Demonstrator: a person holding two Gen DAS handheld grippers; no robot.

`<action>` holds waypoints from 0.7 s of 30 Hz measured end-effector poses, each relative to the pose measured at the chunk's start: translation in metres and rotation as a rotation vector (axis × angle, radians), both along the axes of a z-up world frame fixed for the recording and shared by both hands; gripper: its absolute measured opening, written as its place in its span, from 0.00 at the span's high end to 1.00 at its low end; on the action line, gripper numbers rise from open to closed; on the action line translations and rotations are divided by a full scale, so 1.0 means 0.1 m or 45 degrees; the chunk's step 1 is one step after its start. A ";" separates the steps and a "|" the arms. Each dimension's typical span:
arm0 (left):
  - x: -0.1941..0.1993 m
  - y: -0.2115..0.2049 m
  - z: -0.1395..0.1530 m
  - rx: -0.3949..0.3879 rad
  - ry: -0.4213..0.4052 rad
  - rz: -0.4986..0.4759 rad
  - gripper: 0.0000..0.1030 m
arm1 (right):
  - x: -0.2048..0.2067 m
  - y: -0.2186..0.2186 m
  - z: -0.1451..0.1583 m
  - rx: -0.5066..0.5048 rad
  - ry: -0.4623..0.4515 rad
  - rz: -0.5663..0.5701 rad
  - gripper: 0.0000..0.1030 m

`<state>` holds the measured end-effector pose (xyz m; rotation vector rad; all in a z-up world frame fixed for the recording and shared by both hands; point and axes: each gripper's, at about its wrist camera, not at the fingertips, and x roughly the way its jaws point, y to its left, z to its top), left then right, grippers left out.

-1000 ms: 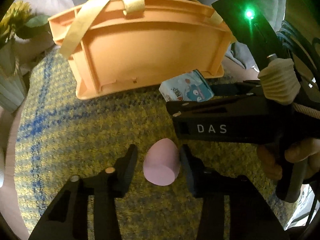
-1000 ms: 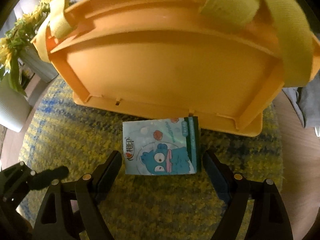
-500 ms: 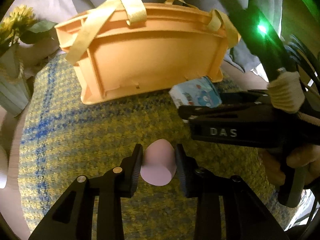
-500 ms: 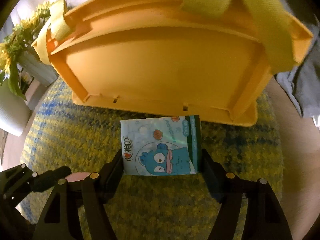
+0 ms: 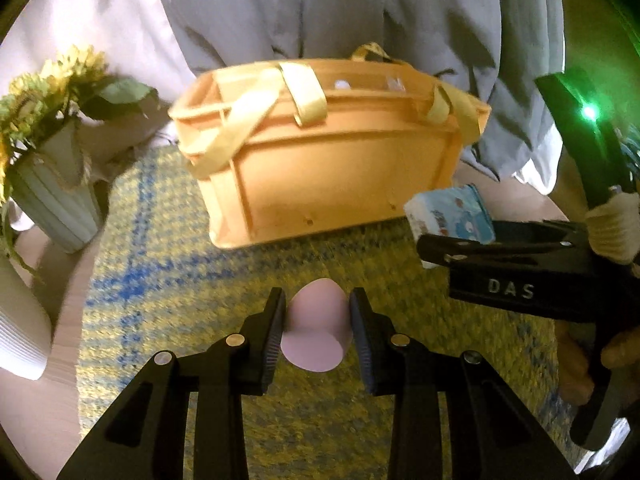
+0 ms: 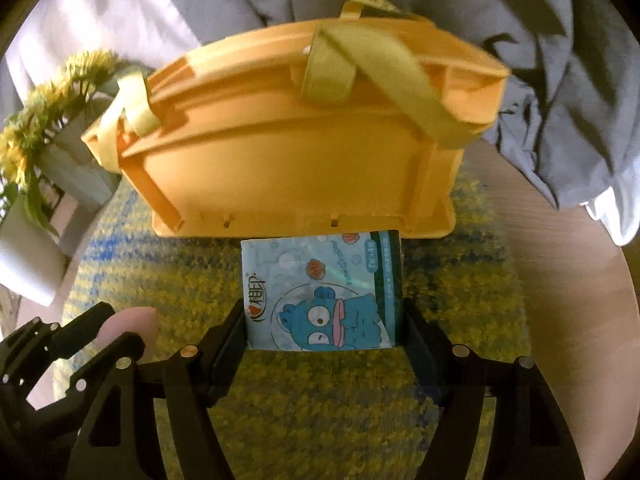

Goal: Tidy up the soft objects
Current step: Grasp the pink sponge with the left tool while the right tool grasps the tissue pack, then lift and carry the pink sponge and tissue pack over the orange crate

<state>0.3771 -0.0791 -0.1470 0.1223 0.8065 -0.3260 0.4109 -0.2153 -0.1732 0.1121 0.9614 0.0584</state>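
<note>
A pink egg-shaped sponge (image 5: 314, 334) sits squeezed between the pads of my left gripper (image 5: 316, 328), lifted a little above the yellow-and-blue mat (image 5: 160, 280). The same sponge (image 6: 130, 326) shows at the lower left of the right wrist view, inside the other gripper's fingers. My right gripper (image 6: 323, 330) is shut on a light-blue tissue pack (image 6: 320, 292) printed with a blue cartoon creature, held off the mat. That pack (image 5: 450, 210) also shows at the right of the left wrist view. An orange plastic basket (image 5: 332, 168) with yellow fabric straps stands just behind both.
A pale ribbed vase with yellow flowers (image 5: 48, 184) stands left of the basket. A white ribbed pot (image 5: 20, 332) sits at the left edge. A person in grey clothing (image 5: 360, 12) is behind the basket. The wooden tabletop (image 6: 580, 300) shows around the round mat.
Both grippers closed on their objects, the left on the pink sponge and the right on the tissue pack, and both have risen off the mat. The basket's open top has come into view.
</note>
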 end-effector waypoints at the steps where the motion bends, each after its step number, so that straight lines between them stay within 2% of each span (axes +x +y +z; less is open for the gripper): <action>1: 0.00 0.01 0.04 0.000 -0.016 0.009 0.69 | -0.02 0.00 0.04 0.002 -0.011 -0.012 0.29; 8: -0.02 0.11 0.30 -0.022 -0.130 0.054 0.69 | -0.16 0.01 0.32 0.003 -0.117 -0.083 0.29; 21: -0.20 0.25 0.85 -0.148 -0.291 0.075 0.69 | -0.46 0.04 0.87 0.025 -0.309 -0.101 0.29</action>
